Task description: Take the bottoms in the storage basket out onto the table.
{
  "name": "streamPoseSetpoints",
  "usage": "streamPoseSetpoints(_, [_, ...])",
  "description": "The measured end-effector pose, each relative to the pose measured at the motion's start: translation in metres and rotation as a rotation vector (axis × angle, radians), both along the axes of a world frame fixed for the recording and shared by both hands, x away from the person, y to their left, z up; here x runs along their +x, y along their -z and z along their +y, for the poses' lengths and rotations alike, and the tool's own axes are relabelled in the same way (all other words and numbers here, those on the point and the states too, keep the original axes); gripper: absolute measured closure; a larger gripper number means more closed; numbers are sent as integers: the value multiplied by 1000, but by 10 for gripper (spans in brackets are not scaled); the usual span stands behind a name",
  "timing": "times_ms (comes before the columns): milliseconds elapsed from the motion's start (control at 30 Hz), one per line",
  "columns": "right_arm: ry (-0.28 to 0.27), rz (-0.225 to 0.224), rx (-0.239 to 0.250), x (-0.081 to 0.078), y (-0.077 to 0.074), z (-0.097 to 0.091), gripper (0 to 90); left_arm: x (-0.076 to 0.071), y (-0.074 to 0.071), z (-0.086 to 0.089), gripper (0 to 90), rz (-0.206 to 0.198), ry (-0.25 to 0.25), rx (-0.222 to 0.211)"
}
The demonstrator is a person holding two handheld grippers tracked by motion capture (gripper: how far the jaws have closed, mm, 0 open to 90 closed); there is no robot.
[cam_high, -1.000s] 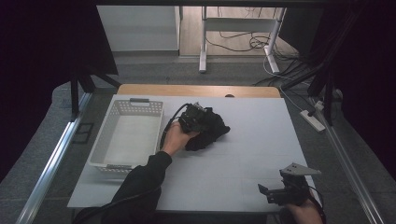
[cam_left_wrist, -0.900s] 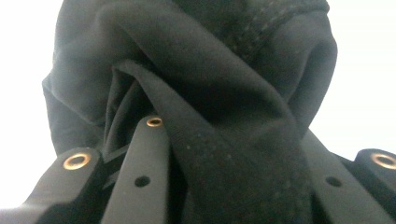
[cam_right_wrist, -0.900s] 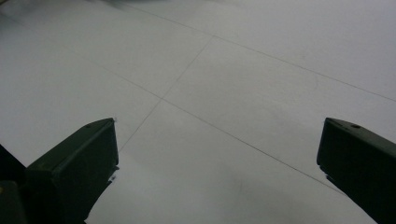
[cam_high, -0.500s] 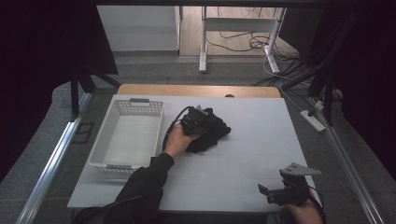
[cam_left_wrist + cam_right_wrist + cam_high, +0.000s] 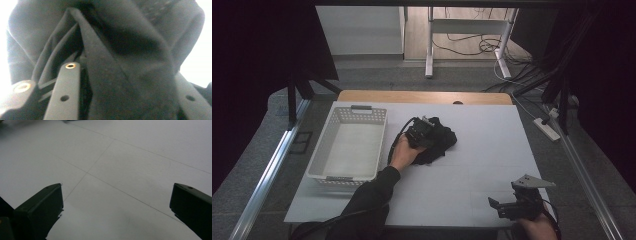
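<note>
Fingers of the left gripper (image 5: 125, 82) parted on either side of a thick fold of crumpled black fabric garment (image 5: 120, 50), one black bar (image 5: 65, 92) at seven o'clock in the left gripper view, the other (image 5: 190, 98) at four o'clock. Just been opening, with the fold between them; whether the pads press the fabric, impossible to tell from so close. Seen from the high view, left gripper (image 5: 421, 132) resting on the same dark heap (image 5: 439, 142) near the middle of the white desk (image 5: 492, 150), left hand (image 5: 404, 152) wrapped round its body, dark sleeve (image 5: 367, 195) running off toward six o'clock.

Garment bunched rather than spread, lying on the desk just at three o'clock of a white perforated plastic basket (image 5: 349, 147) (a small gap of bare desk between the two). Basket upright, a grey handle at its twelve o'clock rim.

Fingers of the right gripper (image 5: 116, 202) standing wide apart, gripping nothing, bare white desk surface (image 5: 125, 157) with thin seam lines between them. From the high view, right gripper (image 5: 517, 205) down at five o'clock near the desk's near edge, grey three-cornered plate on top, well apart from the garment and the basket.
</note>
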State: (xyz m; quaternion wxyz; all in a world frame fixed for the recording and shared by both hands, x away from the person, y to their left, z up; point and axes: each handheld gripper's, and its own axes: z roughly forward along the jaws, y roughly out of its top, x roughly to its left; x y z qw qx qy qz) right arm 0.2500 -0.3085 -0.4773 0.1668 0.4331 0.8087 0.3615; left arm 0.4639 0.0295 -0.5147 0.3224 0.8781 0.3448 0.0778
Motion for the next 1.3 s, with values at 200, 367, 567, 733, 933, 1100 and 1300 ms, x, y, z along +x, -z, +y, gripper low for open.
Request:
streamPoseSetpoints(200, [-2,0,1,0,0,0,0,2,3,2,481,13,-10,-13])
streamPoseSetpoints(367, [-3,0,-1,0,0,0,0,1,5,1,417,6,-3,-7])
streamPoseSetpoints(567, [-3,0,0,0,0,0,0,-1,6,-3,302,-19,-4,24])
streamPoseSetpoints(733, [-4,1,-2,0,0,0,0,-3,9,-6,173,-40,7,43])
streamPoseSetpoints(933, [-6,1,-2,0,0,0,0,0,14,-5,48,-3,-13,25])
streamPoseSetpoints(1100, [-6,2,-2,0,0,0,0,2,15,-1,0,22,-19,2])
streamPoseSetpoints(1300, [-7,2,-2,0,0,0,0,2,15,0,0,26,-28,2])
